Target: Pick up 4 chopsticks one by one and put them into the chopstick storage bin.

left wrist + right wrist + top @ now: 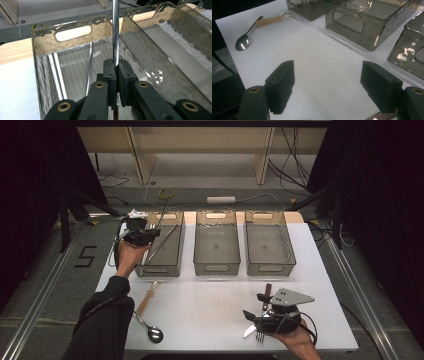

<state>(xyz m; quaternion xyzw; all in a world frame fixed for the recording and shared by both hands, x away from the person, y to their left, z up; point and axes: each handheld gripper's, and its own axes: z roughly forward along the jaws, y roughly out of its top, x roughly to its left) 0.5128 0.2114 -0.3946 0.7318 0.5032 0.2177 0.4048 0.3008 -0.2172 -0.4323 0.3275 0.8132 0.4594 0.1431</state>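
While the left gripper [116,72] clamps a thin metal rod [115,30] upright over the left bin [42,65], the right gripper [328,87] gapes wide above bare table [317,57]; the high view adds cutlery beneath it.

A thin, shiny metal rod [115,30] stands nearly upright, pinched low down between the left gripper's [116,75] fingers [109,75]. It is held over the leftmost of three smoky clear bins [43,72], where a second thin metal piece [89,65] lies.
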